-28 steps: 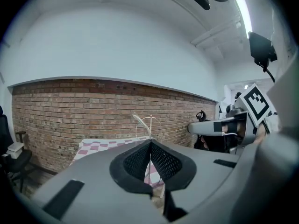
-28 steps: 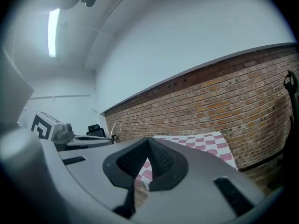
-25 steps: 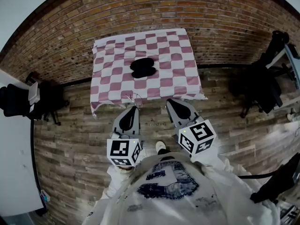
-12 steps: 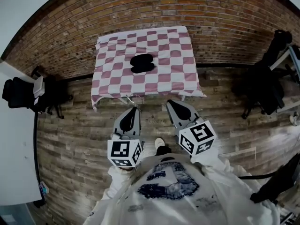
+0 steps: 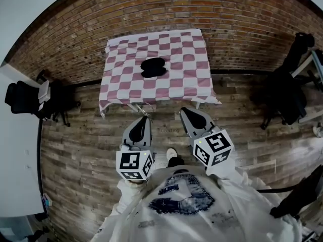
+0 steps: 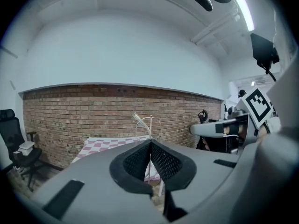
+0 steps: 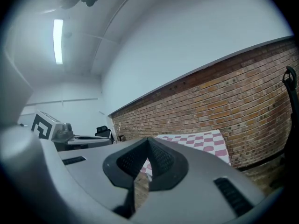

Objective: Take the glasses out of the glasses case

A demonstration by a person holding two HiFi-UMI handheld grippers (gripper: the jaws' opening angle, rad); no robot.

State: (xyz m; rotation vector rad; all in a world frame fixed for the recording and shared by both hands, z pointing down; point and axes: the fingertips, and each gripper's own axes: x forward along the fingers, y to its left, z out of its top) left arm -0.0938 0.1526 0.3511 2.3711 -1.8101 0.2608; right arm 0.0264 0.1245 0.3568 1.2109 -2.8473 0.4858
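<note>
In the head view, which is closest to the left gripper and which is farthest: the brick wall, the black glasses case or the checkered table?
1. The checkered table: its front edge is just ahead of the left gripper.
2. The glasses case: on the middle of the table.
3. The brick wall: behind the table, farthest.

A red brick wall (image 5: 151, 9) backs the pink-and-white checked tabletop (image 5: 186, 79). The floor is grey wooden planks (image 5: 75, 150), and a black office chair (image 5: 20, 99) stands left.

Upper centre, the glasses case (image 5: 153, 67) is too small to tell open from shut; contents unreadable. The gripper views hide most of the worktop (image 6: 98, 145).
</note>
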